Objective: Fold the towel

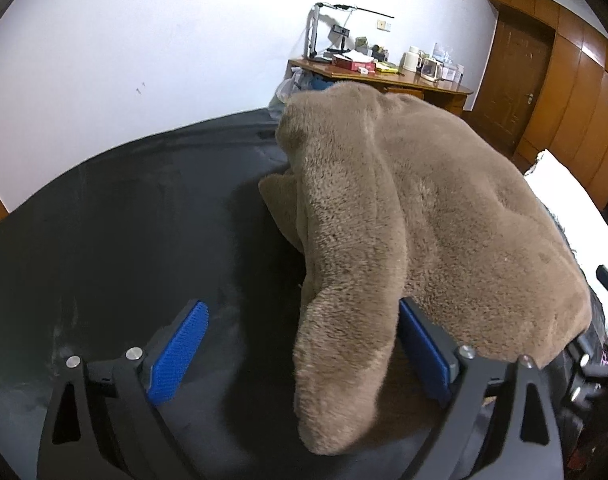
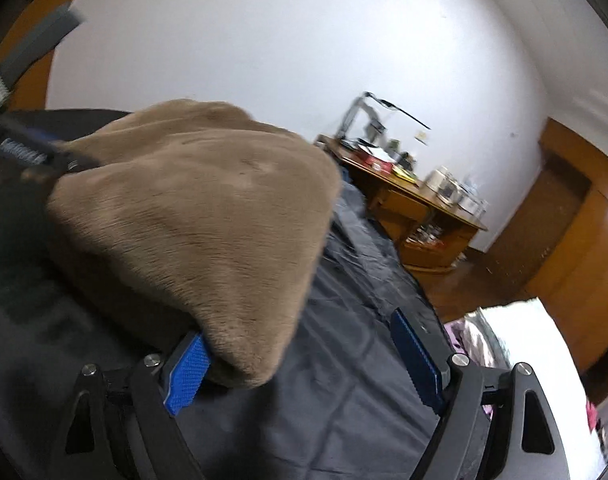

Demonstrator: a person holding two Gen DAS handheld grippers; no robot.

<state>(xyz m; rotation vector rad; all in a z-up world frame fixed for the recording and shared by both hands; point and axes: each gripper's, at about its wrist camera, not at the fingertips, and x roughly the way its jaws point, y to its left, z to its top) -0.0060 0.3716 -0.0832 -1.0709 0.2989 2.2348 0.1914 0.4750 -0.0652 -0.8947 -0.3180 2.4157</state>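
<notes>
A fluffy brown towel (image 1: 424, 208) lies heaped and creased on a dark sheet (image 1: 123, 248). In the left wrist view my left gripper (image 1: 304, 348) stands open, its blue pads far apart. A thick lobe of the towel hangs down between them; it leans on the right-hand pad (image 1: 422, 352) and is clear of the left-hand pad (image 1: 181, 354). In the right wrist view the towel (image 2: 207, 216) bulges over the sheet (image 2: 344, 380). My right gripper (image 2: 299, 364) is open too. A towel corner rests against its left-hand pad (image 2: 187, 372), while the right-hand pad (image 2: 416, 360) is over bare sheet.
A wooden desk (image 1: 384, 76) cluttered with a kettle, boxes and a lamp stands against the white wall beyond the towel. A wooden door and wardrobe (image 1: 544, 80) fill the right. White bedding (image 1: 564, 188) lies at the right edge. A blurred dark tool (image 2: 27, 152) shows at the towel's far left.
</notes>
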